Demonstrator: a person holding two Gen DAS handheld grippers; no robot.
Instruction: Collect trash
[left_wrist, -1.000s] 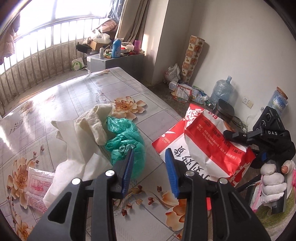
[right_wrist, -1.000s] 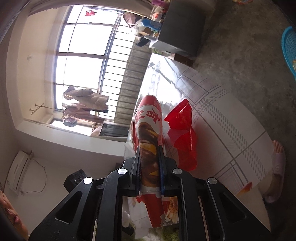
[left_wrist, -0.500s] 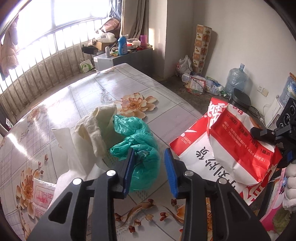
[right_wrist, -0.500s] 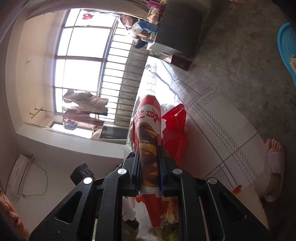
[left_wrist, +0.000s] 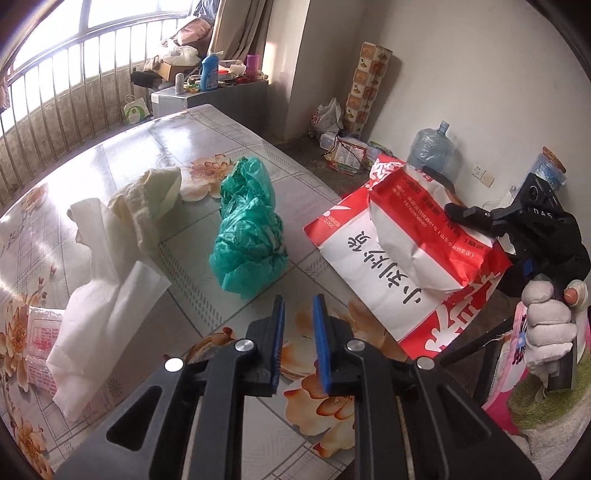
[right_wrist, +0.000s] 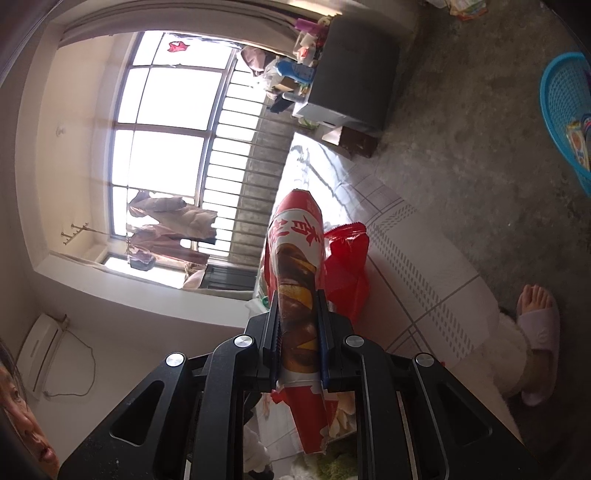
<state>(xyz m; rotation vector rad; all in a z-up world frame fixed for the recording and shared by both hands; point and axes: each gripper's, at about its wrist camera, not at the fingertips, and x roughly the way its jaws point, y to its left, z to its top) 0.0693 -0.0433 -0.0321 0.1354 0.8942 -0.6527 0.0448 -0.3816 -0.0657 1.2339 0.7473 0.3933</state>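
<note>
Floral oilcloth covers the counter (left_wrist: 122, 155), which fills the left and centre of the left wrist view, with a barred window behind it at upper left.

1. Left claw (left_wrist: 298, 325): its blue pads have just been closing and stand narrowly apart with nothing between them, low at centre frame. The crumpled green plastic bag (left_wrist: 251, 229) lies just above the tips, untouched. Spread the pads wider than the bag's bulk before you advance, then close on the thickest fold so the thin film does not slip out.

2. Right claw (right_wrist: 298, 332): clamped on the rim of the red-and-white paper bag (left_wrist: 402, 254), which lies at the right counter edge with its mouth partly lifted. Hold that rim up and steady, so the mouth stays open to receive the trash.

3. Other trash, left of the green bag: a cream cloth (left_wrist: 147, 203), a white tissue sheet (left_wrist: 103, 295) draped beside it, and a small printed packet (left_wrist: 40, 343) at the far left edge. Take these after the green bag.

4. Obstructions: the cloth lies close to the green bag, so approach from the lower right to avoid snagging both. The path between green bag and paper bag is bare counter.
</note>
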